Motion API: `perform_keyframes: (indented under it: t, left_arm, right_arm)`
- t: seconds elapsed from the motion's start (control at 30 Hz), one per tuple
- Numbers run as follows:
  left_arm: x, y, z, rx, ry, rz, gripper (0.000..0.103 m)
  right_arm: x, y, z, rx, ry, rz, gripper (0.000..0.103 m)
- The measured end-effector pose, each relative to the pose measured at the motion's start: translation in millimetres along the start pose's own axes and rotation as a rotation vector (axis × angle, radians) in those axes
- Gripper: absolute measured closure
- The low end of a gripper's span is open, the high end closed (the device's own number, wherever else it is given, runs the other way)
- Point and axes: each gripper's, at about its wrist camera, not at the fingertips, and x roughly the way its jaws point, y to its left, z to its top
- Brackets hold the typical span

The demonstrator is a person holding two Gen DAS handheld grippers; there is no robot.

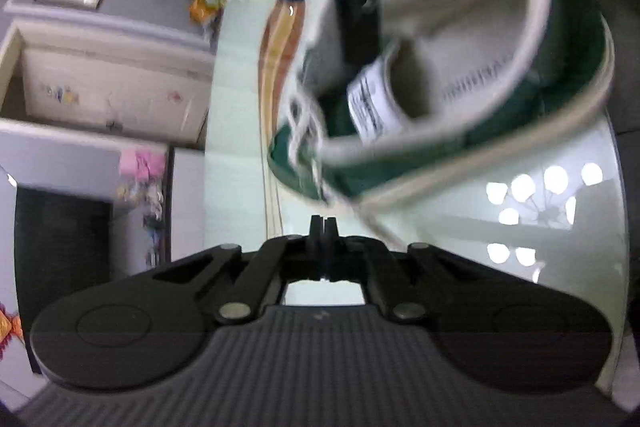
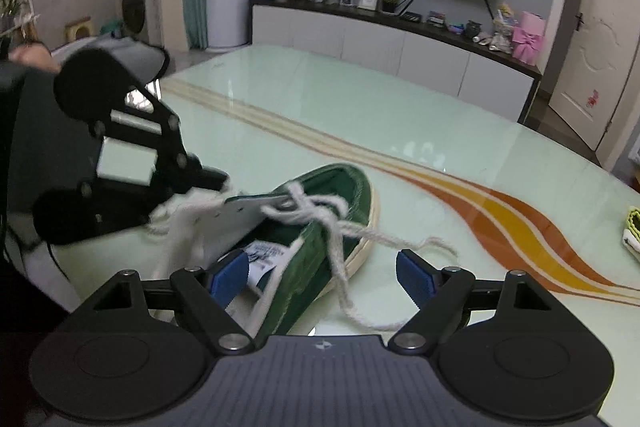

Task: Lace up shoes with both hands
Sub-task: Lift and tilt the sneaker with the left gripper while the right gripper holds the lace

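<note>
Right wrist view: right gripper (image 2: 324,277) fingers wide apart straddling green shoe (image 2: 320,227), toe at 1 o'clock, loose lace (image 2: 340,259) between them; left gripper (image 2: 216,183) closed at 10 o'clock, contents unclear.

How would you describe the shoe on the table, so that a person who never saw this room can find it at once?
Start at the pale green glass table with the orange and yellow curved stripes. Near its front edge lies a single green shoe with a cream sole, between the left gripper and the right gripper. Its loose white lace trails onto the glass, and it is the only shoe there.
</note>
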Motion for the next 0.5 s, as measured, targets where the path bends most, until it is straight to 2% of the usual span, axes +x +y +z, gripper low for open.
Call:
perform_keyframes:
  t: [0.13,0.2,0.27,0.33,0.43,0.5]
  left_arm:
    - [-9,0,-9,-0.082,0.038,-0.002,0.102]
    - [-13,4,1,-0.104,0.007,0.047,0.1]
    - [-4,11,7,-0.089,-0.007,0.047,0.095]
    - [5,13,16,-0.037,-0.033,0.047,0.08]
    - [17,10,25,0.046,-0.059,0.033,0.078]
    - [19,7,25,0.06,-0.066,0.023,0.078]
  right_arm:
    - [2,5,-2,-0.009,0.001,0.01,0.02]
    - [0,6,-2,-0.008,-0.008,0.017,0.02]
    - [1,6,-1,-0.01,-0.011,0.007,0.019]
    - [3,6,-1,-0.014,-0.006,0.003,0.019]
    - [7,5,-2,-0.021,0.01,0.001,0.019]
    - [8,5,-2,-0.023,0.015,0.002,0.019]
